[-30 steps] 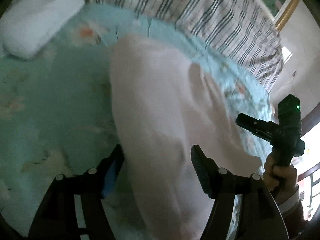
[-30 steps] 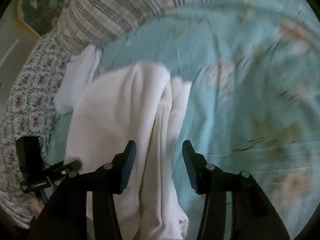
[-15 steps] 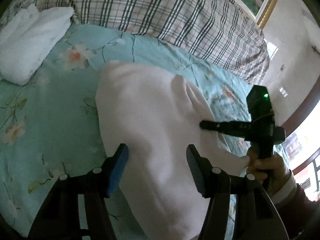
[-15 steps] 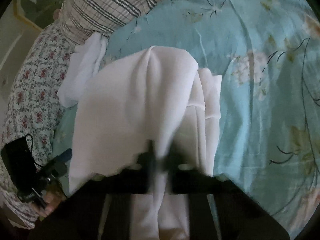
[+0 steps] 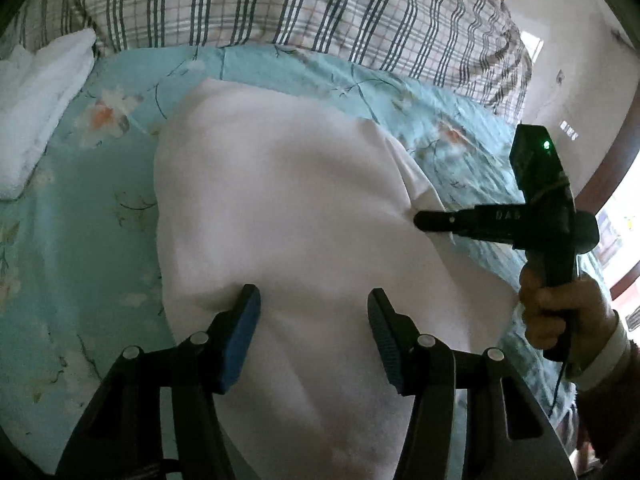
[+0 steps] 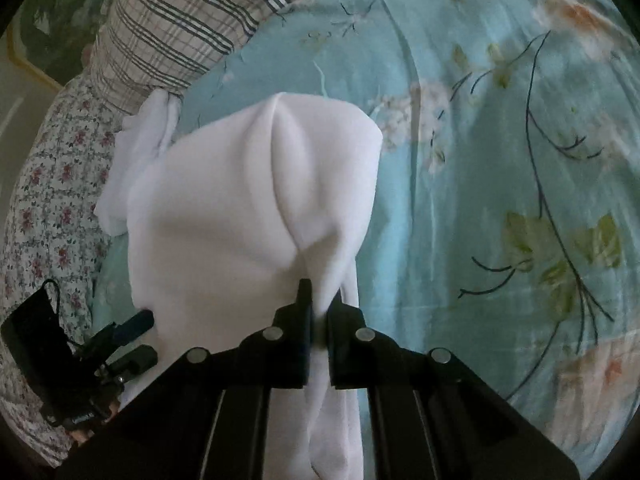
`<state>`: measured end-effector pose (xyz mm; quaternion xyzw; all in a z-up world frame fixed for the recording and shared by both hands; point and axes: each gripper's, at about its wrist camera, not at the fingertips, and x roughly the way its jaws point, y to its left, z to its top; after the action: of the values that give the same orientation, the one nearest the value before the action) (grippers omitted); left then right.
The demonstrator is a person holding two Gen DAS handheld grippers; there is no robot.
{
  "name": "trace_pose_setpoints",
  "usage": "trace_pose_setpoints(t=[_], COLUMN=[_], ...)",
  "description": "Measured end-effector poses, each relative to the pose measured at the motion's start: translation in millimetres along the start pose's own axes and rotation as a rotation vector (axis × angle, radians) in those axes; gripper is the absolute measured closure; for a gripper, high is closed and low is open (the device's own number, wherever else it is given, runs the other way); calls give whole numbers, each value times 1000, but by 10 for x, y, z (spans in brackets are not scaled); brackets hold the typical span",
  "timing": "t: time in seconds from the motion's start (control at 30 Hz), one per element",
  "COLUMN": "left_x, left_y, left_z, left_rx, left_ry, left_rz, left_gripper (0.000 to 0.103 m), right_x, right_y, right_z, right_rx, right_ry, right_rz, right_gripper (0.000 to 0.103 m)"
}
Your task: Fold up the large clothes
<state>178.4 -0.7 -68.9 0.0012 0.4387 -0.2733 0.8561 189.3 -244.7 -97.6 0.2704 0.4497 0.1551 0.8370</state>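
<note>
Two grippers on it: the right gripper [image 6: 318,312] pinches a soft fold of the white garment [image 6: 256,200], its jaws easing apart, while the left gripper [image 5: 314,320] closes, blue ribbed pads astride the cloth. That smooth, rounded heap lies mid-bed on the teal floral sheet [image 6: 500,160], below the plaid pillow [image 5: 300,4].

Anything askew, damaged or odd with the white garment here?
Nothing stands out. The white garment lies rumpled on the floral sheet, pinched by the right gripper; no tear or stain shows.
</note>
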Motion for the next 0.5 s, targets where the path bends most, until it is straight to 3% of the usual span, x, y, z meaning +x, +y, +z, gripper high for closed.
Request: trace_pose_setpoints(t=[0.13,0.23,0.37,0.4,0.5], left_x=[-251,-310,-92,21,319], left_y=[135,276,503,581,781], left_z=[148,415,812,898,1034], left_rx=[-42,-70,-125,-147,-164], left_ry=[-38,-84,-108,-96,-65], left_rz=[-67,-47,-51,-44,-14], left_gripper=[48,48,49,55,58], right_x=[-302,-375,-76,52,410], right_y=[282,560,830,835,702], right_z=[90,255,460,499,552], right_rx=[-53,-80,-105,-105,-100], right_ry=[-99,-145,-138,-127,-87], right_rz=[-62,17,68,65,-24], right_gripper=[89,89,89,89,89])
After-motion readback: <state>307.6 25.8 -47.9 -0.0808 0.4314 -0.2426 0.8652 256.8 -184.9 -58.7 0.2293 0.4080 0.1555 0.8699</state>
